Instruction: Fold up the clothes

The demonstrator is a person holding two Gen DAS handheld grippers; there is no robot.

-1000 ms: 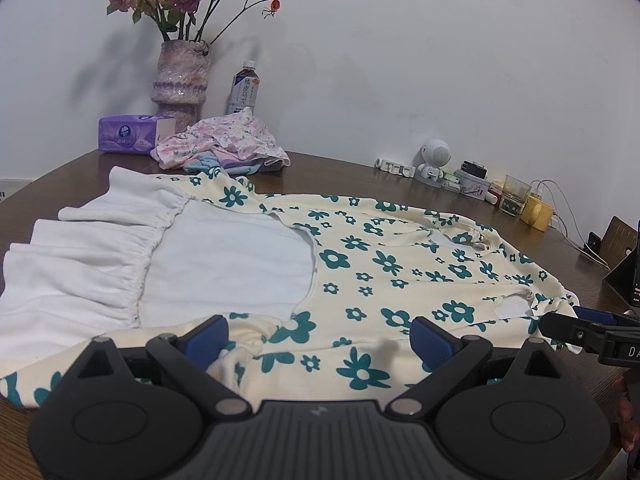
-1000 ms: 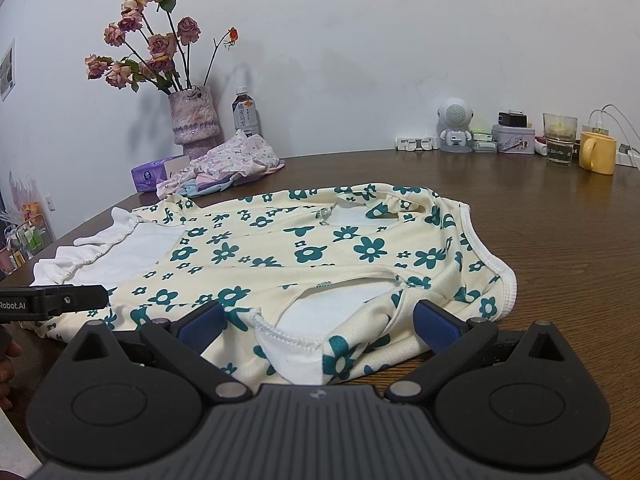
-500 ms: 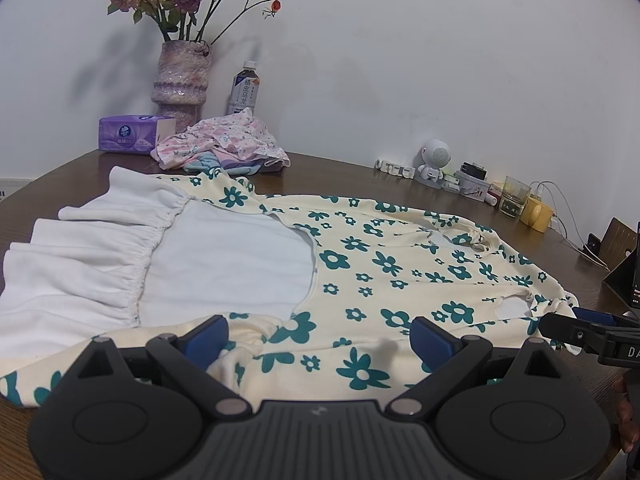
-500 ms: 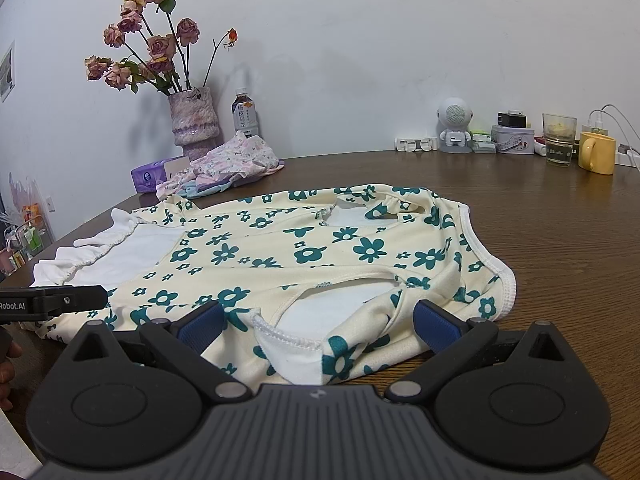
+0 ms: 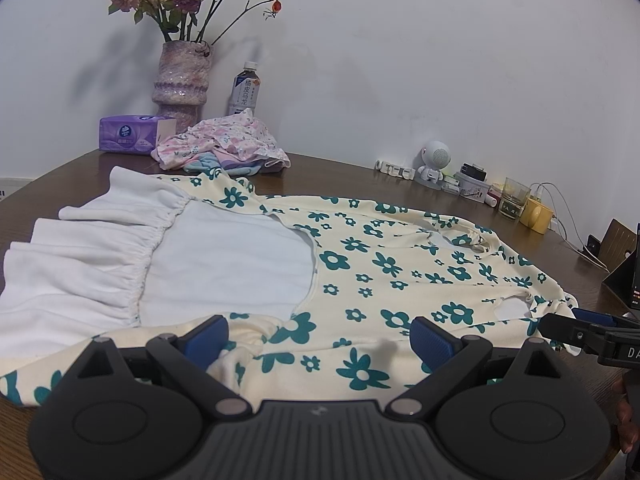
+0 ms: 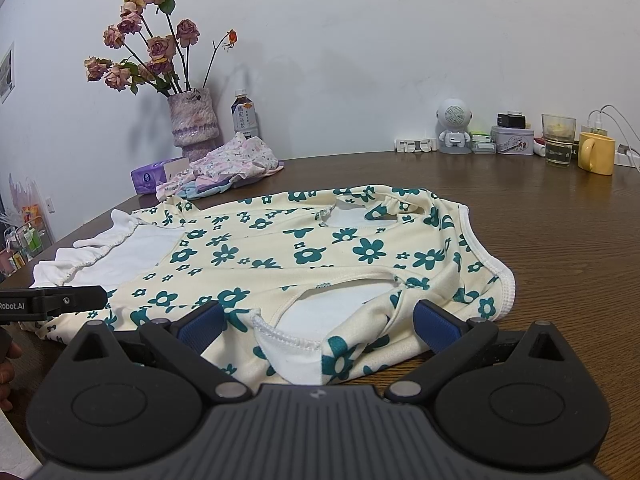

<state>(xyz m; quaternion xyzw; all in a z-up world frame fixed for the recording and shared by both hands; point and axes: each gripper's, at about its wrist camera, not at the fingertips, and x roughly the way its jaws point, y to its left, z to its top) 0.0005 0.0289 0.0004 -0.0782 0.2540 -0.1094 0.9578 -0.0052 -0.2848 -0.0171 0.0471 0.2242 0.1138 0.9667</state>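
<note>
A cream dress with teal flowers [image 5: 380,264] [image 6: 280,252] and a white ruffled skirt [image 5: 80,264] lies flat on the brown table [image 6: 560,240]. My left gripper [image 5: 320,340] is open, its blue pads either side of the dress's near edge by the waist. My right gripper [image 6: 316,328] is open too, straddling the near sleeve opening at the shoulder end. In each view the other gripper's black finger shows at the frame's side. No cloth is pinched.
A pile of pink floral clothes [image 5: 224,144] sits at the back beside a purple tissue pack [image 5: 132,134], a vase of roses [image 5: 182,76] and a bottle [image 5: 245,90]. Along the wall stand a white robot toy [image 6: 454,126], a glass [image 6: 558,140] and a yellow mug [image 6: 596,152].
</note>
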